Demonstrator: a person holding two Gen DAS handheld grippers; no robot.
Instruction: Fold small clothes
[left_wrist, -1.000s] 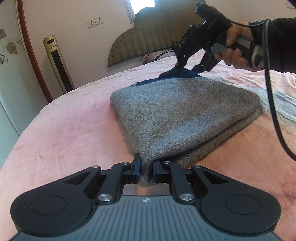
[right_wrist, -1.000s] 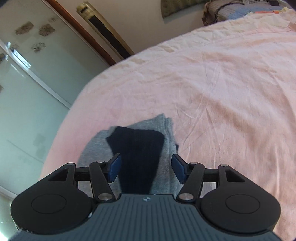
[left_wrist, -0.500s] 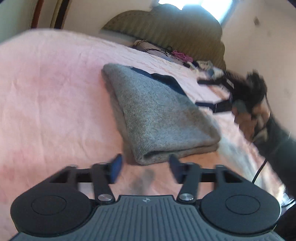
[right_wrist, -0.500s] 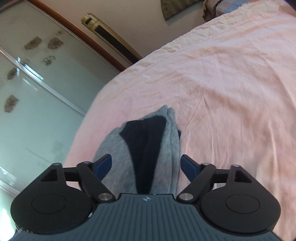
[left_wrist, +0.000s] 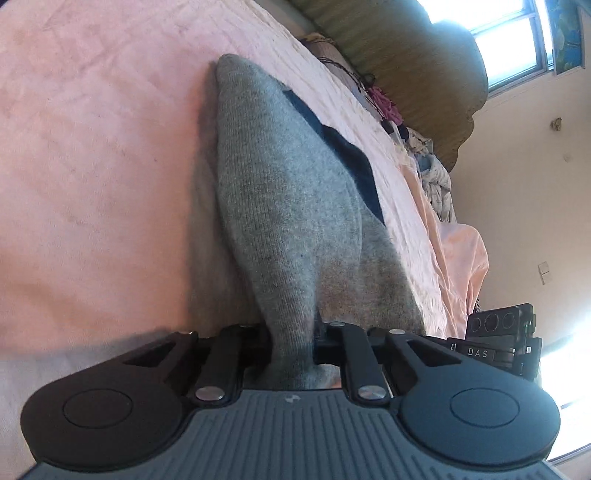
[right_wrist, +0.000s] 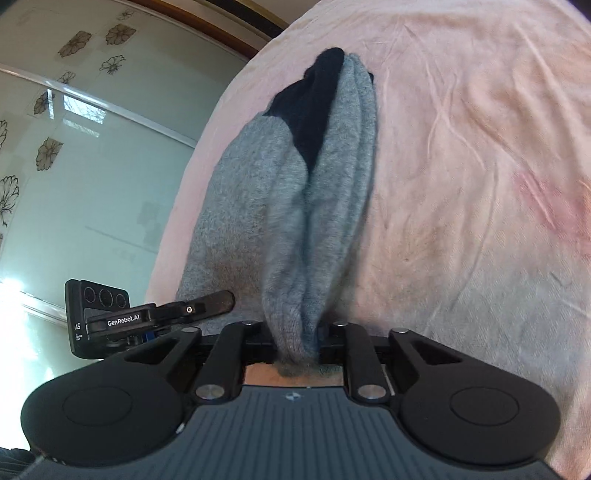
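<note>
So both grippers have a bite on the grey knit garment (left_wrist: 288, 206) right now: the left gripper (left_wrist: 291, 345) is closed down tight on a bunched edge of it, and the right gripper (right_wrist: 297, 341) is pinched the same way on a gathered ridge at the near end. The rest of the garment stretches away from the fingers and lies on the pink bedspread (left_wrist: 92, 155), with a dark navy panel (right_wrist: 310, 110) showing at the far end, out past the right gripper's fingers. From the right wrist view the left gripper sits just off to the left, so the two grips look pretty close together on the same near edge. My guess is this is a lift-and-carry-over fold, or maybe picking up the folded bundle, can't say which. To do it well I'd keep both pinches firm, raise both hands evenly so the edge stays straight, and keep a bit of tension between them. Knit is thick and floppy, so layers could slip out or the fold could land crooked if one hand leads.
</note>
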